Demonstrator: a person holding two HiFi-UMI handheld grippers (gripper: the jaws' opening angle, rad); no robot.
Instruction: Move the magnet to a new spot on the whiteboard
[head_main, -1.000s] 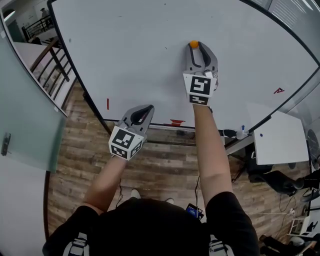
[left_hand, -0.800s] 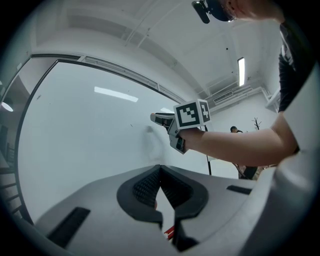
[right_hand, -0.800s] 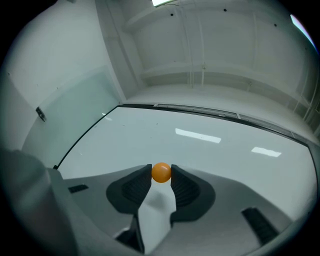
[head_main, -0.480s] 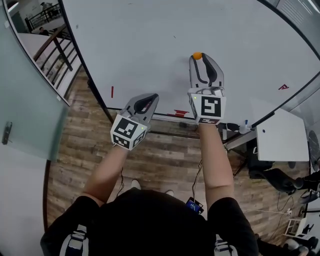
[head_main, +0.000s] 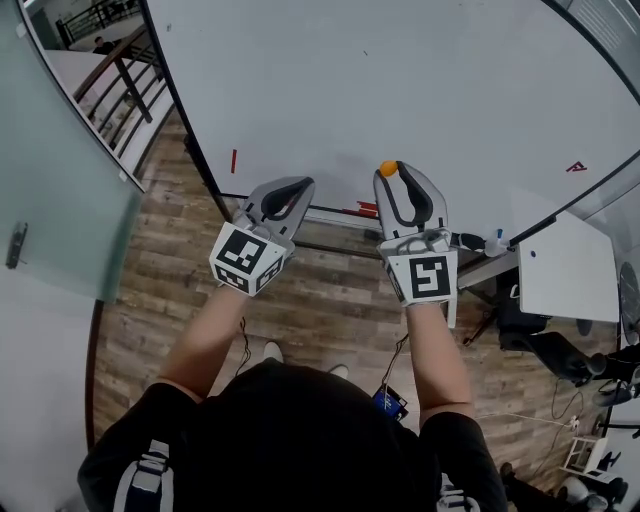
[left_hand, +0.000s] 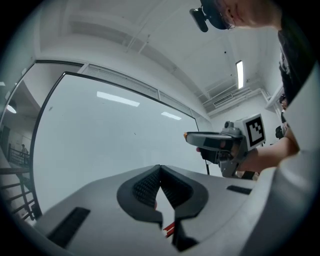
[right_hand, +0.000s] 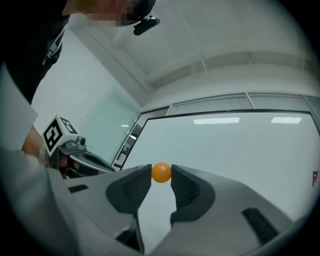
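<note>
Far left on the large white whiteboard with a dark frame (head_main: 420, 80) there's a small red vertical mark (head_main: 234, 160), low down nr the edge. It's no part of the job, just a landmark. Next along, your left hand-held gripper (head_main: 300, 186) sits by the board's bottom edge w/ its jaws pressed together and nothing between them. It's idle, prob. parked low so it stays out of the way & doesn't block your sight of the working side. To its right, your right hand-held gripper (right_hand: 161, 176) is clamped on the small round orange magnet (right_hand: 161, 172). You're pinching it at the very tips of the dark ribbed pads (right_hand: 187, 190), so the ball is what props the jaws part-way apart. That tip hold makes sense: the magnet sticks out ahead of the jaws, so it would meet the steel first w/o the hand-held gripper fouling the surface. From the head view the magnet lies over the lower part of the board, just above the bottom rail, approx. mid-width. Can't tell whether it's touching the surface or held just off it. Further right the board is bare white until a small red scribble (head_main: 576, 167) nr the far edge, so there's plenty of room for a new spot.
</note>
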